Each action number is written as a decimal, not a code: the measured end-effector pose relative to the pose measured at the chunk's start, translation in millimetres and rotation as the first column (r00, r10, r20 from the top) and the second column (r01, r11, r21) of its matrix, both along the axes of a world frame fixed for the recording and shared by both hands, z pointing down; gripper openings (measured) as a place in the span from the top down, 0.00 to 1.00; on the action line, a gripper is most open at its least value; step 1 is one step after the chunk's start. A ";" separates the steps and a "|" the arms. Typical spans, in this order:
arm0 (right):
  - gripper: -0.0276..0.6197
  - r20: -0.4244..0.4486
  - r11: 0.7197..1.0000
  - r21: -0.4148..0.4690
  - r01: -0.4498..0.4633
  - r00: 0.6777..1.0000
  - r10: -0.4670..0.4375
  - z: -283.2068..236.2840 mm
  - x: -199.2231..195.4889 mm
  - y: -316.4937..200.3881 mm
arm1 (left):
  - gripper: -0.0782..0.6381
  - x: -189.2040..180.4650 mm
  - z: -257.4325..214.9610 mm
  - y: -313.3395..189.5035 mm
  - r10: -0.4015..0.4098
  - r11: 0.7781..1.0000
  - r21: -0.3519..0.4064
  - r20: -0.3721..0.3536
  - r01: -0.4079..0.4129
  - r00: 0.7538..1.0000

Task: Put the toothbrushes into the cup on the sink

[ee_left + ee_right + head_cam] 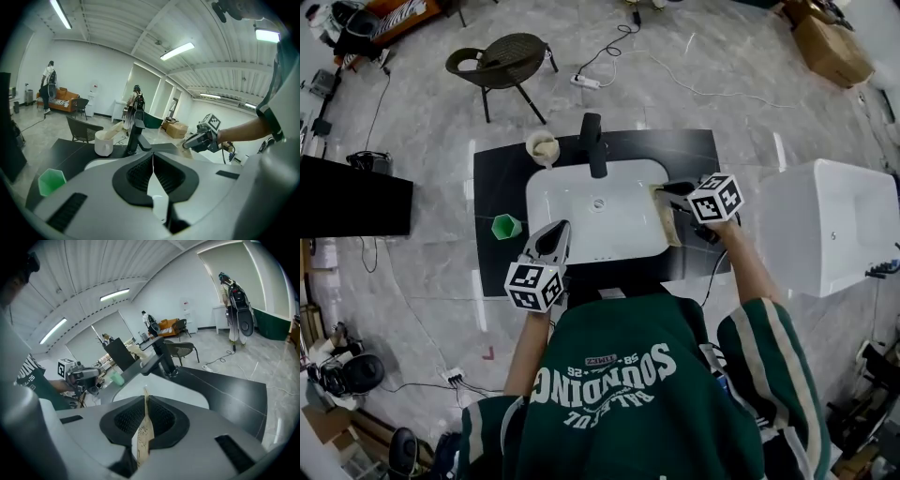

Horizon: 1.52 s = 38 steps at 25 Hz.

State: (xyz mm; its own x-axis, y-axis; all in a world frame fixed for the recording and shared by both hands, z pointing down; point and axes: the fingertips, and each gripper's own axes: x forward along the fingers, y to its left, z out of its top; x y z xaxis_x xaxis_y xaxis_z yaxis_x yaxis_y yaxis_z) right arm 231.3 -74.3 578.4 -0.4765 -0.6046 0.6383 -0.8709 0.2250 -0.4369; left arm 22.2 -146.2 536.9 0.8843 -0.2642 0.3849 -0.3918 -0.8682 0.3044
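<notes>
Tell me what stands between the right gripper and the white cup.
The black faucet stands between the right gripper, shut on a flat beige strip, and the white cup; the head view shows it.

Bright, even indoor light; ceiling strip lights point(178, 50) above the sink point(619, 230) flare white; pale floor point(722, 84) beyond the sink carries soft sheen, faint shadows; both gripper views bulge fisheye, corners black; nearest foreground soft, slightly blurred.
</notes>
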 end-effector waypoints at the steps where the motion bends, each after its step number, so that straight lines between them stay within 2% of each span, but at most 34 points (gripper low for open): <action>1: 0.87 -0.002 1.000 0.015 0.009 1.000 -0.009 -2.6 -7.2 -2.5 | 0.87 -3.7 -0.1 -1.2 -0.001 1.000 -0.001 -0.003 0.001 1.000; 7: 0.87 -0.036 0.993 0.096 0.071 0.997 -0.067 -16.1 -52.8 -20.9 | 0.87 -33.7 1.2 -8.5 -0.021 1.000 -0.008 -0.014 0.021 1.000; 13: 0.87 -0.052 0.980 0.128 0.152 0.988 -0.146 -27.5 -109.9 -41.7 | 0.87 -66.1 -3.0 -21.2 -0.047 0.999 -0.001 -0.025 0.047 0.999; 21: 0.88 -0.071 0.947 0.204 0.249 0.968 -0.239 -41.9 -193.1 -87.9 | 0.87 -119.3 1.7 -42.0 -0.100 0.995 0.013 -0.026 0.101 0.995; 30: 0.88 -0.079 0.894 0.318 0.315 0.949 -0.307 -82.7 -276.4 -141.9 | 0.87 -177.4 1.5 -66.9 -0.162 0.986 0.023 -0.029 0.163 0.986; 34: 0.88 -0.087 0.879 0.338 0.336 0.941 -0.326 -92.3 -298.2 -163.8 | 0.87 -195.3 -0.8 -80.7 -0.184 0.982 0.030 -0.035 0.185 0.982; 38: 0.88 -0.066 0.869 0.387 0.310 0.949 -0.309 -110.9 -313.9 -182.3 | 0.87 -211.4 -2.2 -94.2 -0.197 0.980 0.033 -0.035 0.198 0.980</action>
State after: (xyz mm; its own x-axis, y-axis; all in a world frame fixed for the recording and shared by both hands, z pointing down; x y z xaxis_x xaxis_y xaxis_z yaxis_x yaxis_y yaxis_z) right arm -82.6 -256.6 467.5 -0.6788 -0.6253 0.3849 -0.7296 0.6336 -0.2574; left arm -189.3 -240.4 534.7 0.8248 -0.4481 0.3448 -0.5474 -0.7855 0.2886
